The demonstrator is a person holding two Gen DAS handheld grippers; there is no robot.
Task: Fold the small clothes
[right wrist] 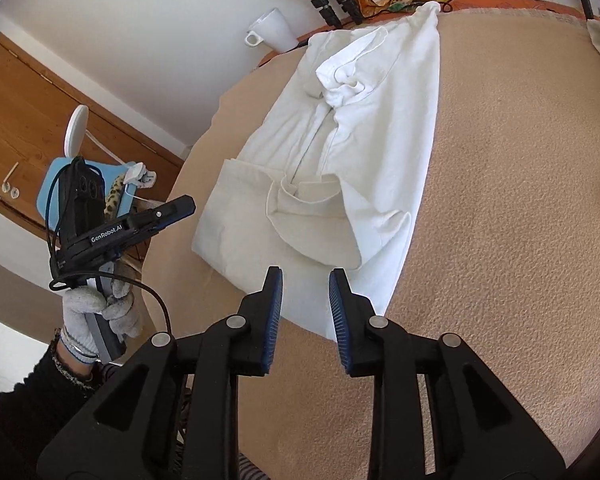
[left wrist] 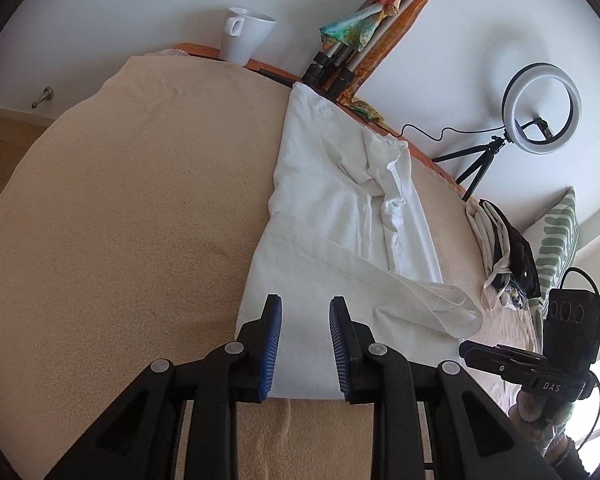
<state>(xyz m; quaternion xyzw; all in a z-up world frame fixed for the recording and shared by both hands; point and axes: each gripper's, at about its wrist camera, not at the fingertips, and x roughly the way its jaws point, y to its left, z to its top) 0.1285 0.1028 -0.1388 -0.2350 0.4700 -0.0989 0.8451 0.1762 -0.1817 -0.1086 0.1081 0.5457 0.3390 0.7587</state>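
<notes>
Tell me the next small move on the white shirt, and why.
Probably lower both grippers onto the shirt's near hem and pinch it. The left gripper and right gripper are open and empty above that edge, and the sleeves already lie folded inward.

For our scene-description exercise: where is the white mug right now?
In the left wrist view the white mug stands upright at the table's far edge, against the wall, left of the folded tripod legs.

white shirt (left wrist: 332, 200), partly folded, flat
</notes>
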